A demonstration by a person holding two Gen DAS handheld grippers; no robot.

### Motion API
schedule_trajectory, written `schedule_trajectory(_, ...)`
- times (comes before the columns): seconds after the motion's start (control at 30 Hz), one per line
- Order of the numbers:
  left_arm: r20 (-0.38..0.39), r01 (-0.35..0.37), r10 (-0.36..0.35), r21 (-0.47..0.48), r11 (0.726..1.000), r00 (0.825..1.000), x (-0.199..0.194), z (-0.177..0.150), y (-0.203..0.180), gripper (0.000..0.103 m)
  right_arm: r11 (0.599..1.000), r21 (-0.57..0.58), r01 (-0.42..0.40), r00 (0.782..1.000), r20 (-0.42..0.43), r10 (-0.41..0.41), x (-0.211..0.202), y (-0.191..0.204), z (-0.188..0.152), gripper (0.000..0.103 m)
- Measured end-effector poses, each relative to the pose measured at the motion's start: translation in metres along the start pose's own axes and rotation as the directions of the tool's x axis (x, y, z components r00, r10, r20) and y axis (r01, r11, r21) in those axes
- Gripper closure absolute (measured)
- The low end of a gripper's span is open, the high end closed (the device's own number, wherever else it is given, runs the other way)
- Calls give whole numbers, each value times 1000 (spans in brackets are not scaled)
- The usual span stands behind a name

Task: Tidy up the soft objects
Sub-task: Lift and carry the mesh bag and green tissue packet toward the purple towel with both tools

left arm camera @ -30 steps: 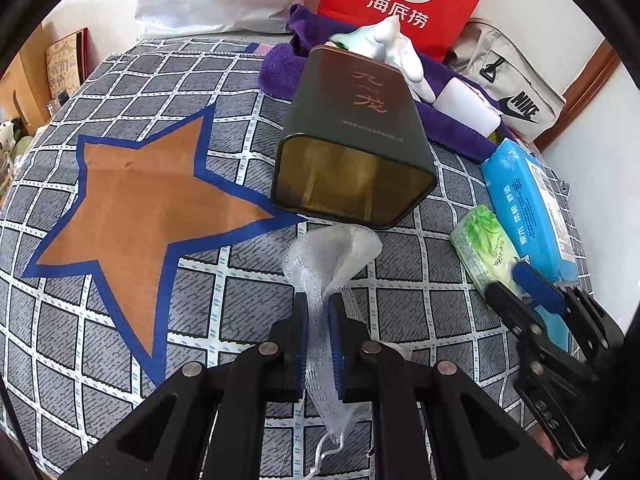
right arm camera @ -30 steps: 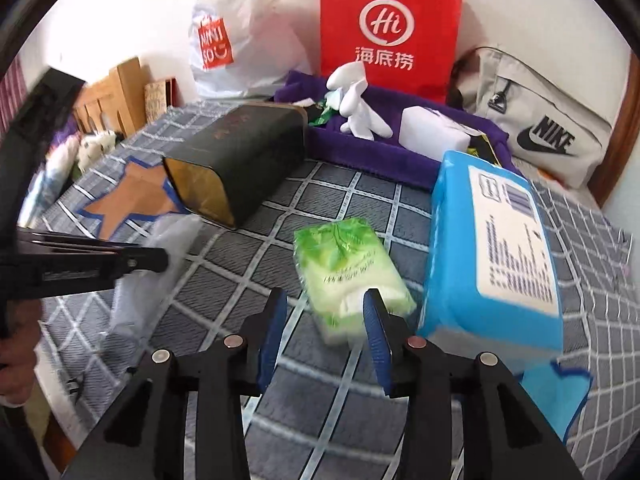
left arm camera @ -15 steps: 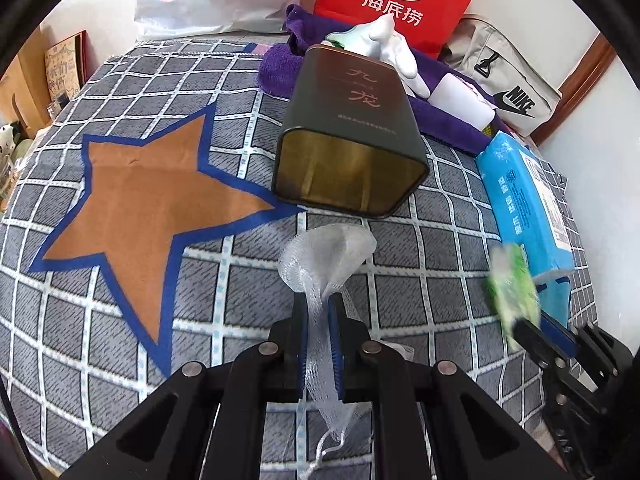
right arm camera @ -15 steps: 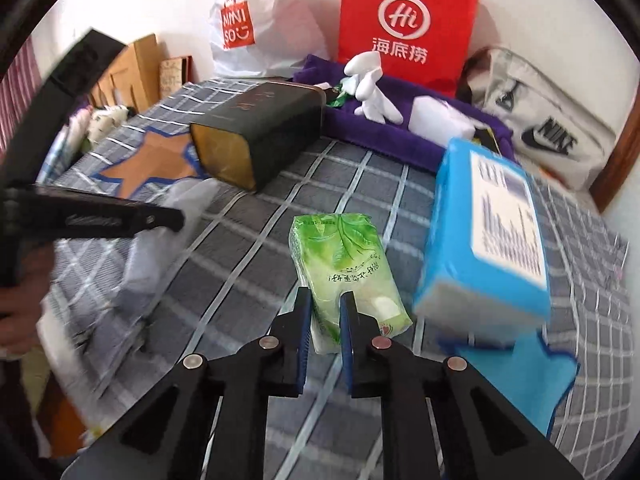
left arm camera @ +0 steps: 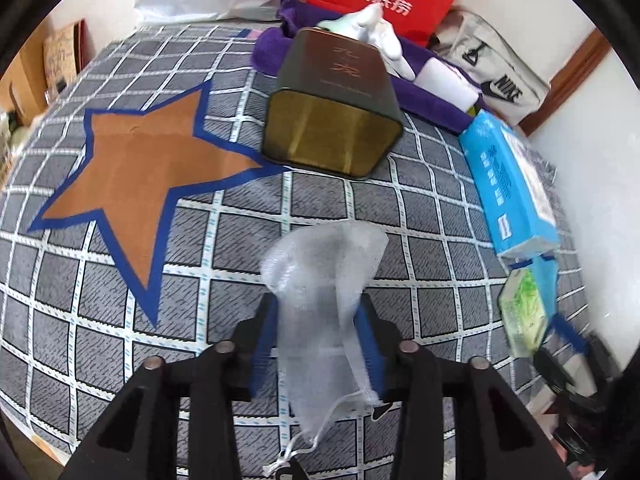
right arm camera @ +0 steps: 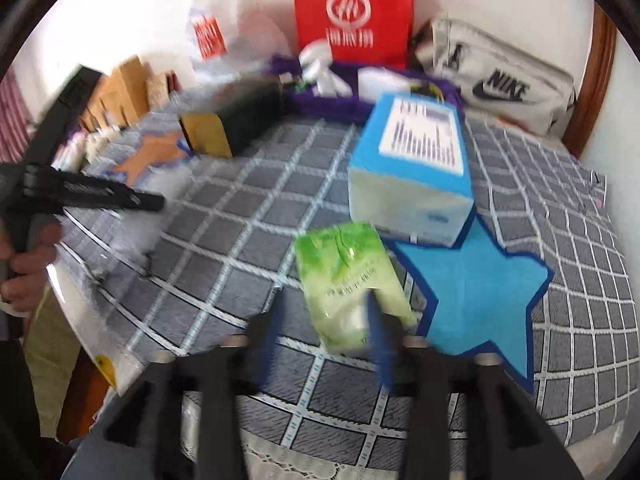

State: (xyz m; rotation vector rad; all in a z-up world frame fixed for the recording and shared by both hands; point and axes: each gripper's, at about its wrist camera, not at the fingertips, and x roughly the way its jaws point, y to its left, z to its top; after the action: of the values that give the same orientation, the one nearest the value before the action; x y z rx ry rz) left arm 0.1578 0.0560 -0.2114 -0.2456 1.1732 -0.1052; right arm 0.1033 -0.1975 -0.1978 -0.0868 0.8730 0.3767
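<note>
In the left wrist view the left gripper (left arm camera: pixel 316 340) sits at six o'clock with its jaws partly spread, having just been opening. The white mesh pouch (left arm camera: pixel 324 280) hangs between the blue pads, its drawstring trailing toward six o'clock and its puffed top leaning toward twelve. Half a second ago those pads were pinched tight on the pouch's neck; now there is a gap on each side and the pouch looks wider and slack, though whether a pad grazes the mesh I cannot tell. Past it at twelve o'clock lies the dark tin (left arm camera: pixel 334 120) on its side, open mouth facing the gripper, on the checked cloth (left arm camera: pixel 224 248).

In the right wrist view the right gripper (right arm camera: pixel 324 332) is at six o'clock, jaws spread wide after just opening. The green tissue pack (right arm camera: pixel 346 284) lies on the cloth ahead of them, running toward twelve, its near end by the right-hand finger and not squeezed. Half a second ago the pads were pressed together at the pack's near edge. At one o'clock beyond stands the blue wipes pack (right arm camera: pixel 416 168); the blue star (right arm camera: pixel 476 296) is at three o'clock.

Both grippers tilt steeply down at the bed. At nine o'clock a hand (right arm camera: pixel 28 268) grips the left gripper's handle.
</note>
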Motion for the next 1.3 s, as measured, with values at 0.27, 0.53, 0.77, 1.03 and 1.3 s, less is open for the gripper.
schedule_trajectory(0.27,46,-110,106,85,990,993,8,5,-25,77,1000,22,-6,1000,-26,6,26,-17,4,27)
schedule_trajectory(0.53,13,-49,48,39,998,999,5,16,-20,96,1000,5,5,998,-63,-5,38,-13,-1,48)
schedule_trajectory(0.77,37,7,-8,22,1000,999,-17,25,-19,96,999,26,-30,999,-35,31,15,-17,14,48)
schedule_trajectory(1.03,104,14,-18,43,999,994,-46,41,-24,96,997,71,-41,999,35,39,-11,-24,47,48)
schedule_trajectory(1.3,148,39,-48,62,997,988,-62,62,-32,96,996,84,-18,997,79,12,-21,-29,82,48)
